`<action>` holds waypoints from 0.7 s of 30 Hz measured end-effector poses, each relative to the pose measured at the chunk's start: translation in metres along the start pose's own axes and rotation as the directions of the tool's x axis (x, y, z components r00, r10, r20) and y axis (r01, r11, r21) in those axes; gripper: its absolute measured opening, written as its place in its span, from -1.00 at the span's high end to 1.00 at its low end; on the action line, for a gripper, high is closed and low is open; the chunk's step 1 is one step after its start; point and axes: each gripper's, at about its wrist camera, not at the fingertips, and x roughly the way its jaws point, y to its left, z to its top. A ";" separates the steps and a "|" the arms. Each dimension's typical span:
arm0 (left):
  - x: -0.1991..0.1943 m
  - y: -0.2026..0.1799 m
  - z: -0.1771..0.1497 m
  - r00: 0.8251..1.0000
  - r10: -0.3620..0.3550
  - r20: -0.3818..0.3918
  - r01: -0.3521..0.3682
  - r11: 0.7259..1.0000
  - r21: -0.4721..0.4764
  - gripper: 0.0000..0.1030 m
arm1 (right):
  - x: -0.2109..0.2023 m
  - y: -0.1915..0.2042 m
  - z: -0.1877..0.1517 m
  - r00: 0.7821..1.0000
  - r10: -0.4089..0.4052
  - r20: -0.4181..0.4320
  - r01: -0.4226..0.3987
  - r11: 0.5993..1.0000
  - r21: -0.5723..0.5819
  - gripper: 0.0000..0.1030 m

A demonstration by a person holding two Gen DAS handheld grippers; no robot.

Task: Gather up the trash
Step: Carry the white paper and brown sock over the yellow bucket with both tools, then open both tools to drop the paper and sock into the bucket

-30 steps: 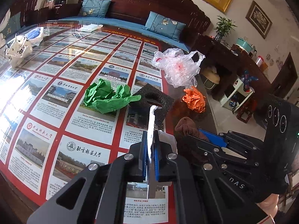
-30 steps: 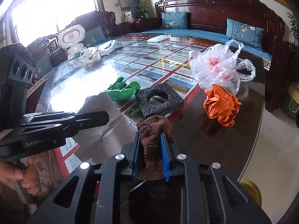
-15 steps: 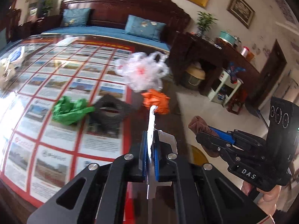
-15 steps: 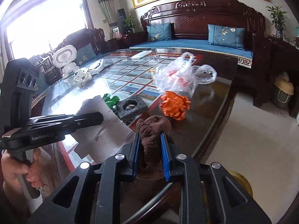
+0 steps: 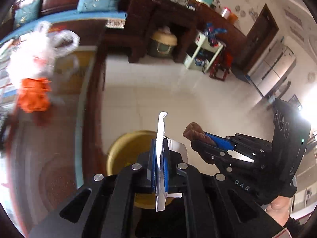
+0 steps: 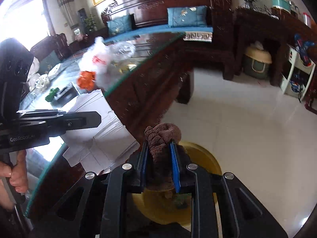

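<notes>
My left gripper (image 5: 160, 150) is shut on a flat white paper sheet (image 5: 161, 130), seen edge-on; the sheet also shows in the right wrist view (image 6: 99, 138). My right gripper (image 6: 159, 158) is shut on a crumpled brown cloth (image 6: 162, 136), also in the left wrist view (image 5: 195, 133). Both hang off the table's edge, above a round yellow bin (image 5: 126, 148) on the floor, also seen in the right wrist view (image 6: 200, 158). On the table lie an orange crumpled paper (image 5: 33, 95), a clear plastic bag (image 5: 39, 53), a green paper (image 6: 52, 94) and a black foam piece (image 6: 65, 92).
The dark wooden table with a glass top (image 6: 138, 63) is on the left. A white tiled floor (image 5: 148, 91) lies beyond. A wooden sofa (image 6: 168, 19), a dark side cabinet (image 5: 174, 25) and a white shelf (image 5: 204, 55) stand at the back.
Both grippers have swung right, off the table and over the yellow bin, still holding the paper and the cloth. The table items have slid to the left of view.
</notes>
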 end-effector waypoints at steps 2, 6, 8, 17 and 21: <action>0.020 -0.006 0.002 0.999 -0.002 -0.036 0.002 1.000 0.004 0.88 | 0.008 -0.012 -0.005 1.000 0.000 -0.029 0.000 1.000 0.014 0.60; 0.057 -0.007 0.003 0.993 0.028 -0.115 -0.028 1.000 0.003 0.88 | 0.031 -0.031 -0.013 0.997 0.007 -0.083 -0.004 1.000 0.030 0.60; 0.075 -0.005 0.004 0.987 0.043 -0.152 -0.044 0.999 -0.004 0.87 | 0.043 -0.035 -0.015 0.994 0.011 -0.107 -0.007 0.999 0.034 0.60; 0.121 0.019 -0.002 0.962 0.089 -0.258 -0.097 0.995 -0.019 0.86 | 0.068 -0.052 -0.022 0.989 0.021 -0.148 -0.014 0.999 0.050 0.60; 0.137 0.021 0.002 0.953 0.097 -0.287 -0.106 0.994 -0.017 0.59 | 0.074 -0.057 -0.023 0.987 0.021 -0.160 -0.012 0.998 0.056 0.60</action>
